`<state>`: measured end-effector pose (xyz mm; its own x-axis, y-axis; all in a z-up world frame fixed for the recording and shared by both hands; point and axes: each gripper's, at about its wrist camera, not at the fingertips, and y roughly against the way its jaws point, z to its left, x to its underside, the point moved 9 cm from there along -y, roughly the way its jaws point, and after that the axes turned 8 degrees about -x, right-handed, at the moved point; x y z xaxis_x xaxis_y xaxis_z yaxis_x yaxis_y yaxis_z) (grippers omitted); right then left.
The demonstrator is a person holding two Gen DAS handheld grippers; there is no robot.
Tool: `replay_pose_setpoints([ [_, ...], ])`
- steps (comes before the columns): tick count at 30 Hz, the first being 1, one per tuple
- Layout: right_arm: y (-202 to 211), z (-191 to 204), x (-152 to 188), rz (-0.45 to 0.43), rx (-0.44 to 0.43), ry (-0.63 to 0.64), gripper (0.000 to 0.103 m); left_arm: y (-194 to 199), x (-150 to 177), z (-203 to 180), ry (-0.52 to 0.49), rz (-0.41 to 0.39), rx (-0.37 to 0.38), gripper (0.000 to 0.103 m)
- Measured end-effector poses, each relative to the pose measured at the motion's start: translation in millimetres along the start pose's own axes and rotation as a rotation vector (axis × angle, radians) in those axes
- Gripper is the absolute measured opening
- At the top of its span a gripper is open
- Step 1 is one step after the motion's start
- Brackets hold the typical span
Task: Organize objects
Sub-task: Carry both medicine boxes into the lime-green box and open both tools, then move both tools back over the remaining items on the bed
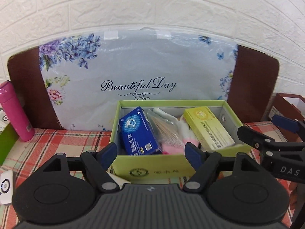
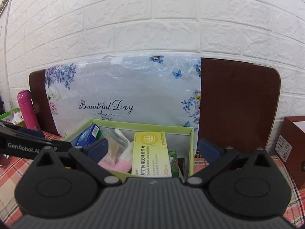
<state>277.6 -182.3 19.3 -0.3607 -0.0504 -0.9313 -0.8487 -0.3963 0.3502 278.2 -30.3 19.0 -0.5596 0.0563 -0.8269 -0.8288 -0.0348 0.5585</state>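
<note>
On a plaid cloth, the green box hides its contents' lower halves; left gripper and right gripper gape empty.

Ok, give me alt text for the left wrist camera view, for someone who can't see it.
An open green box on a plaid tablecloth holds a blue carton, a yellow carton, a bag of cotton swabs and pink-and-white fabric. The left gripper is open before it, the right gripper at right. A pink bottle stands left.
</note>
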Motion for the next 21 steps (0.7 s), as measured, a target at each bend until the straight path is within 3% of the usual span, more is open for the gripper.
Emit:
replay_pose_setpoints([
  [11,78,17,44,0.036,-0.001,-0.018,0.103,59,57,-4,0.018,0.034,0.003,0.082],
  [21,99,21,90,0.108,0.01,-0.073,0.103,68,93,-4,0.047,0.106,0.013,0.082],
])
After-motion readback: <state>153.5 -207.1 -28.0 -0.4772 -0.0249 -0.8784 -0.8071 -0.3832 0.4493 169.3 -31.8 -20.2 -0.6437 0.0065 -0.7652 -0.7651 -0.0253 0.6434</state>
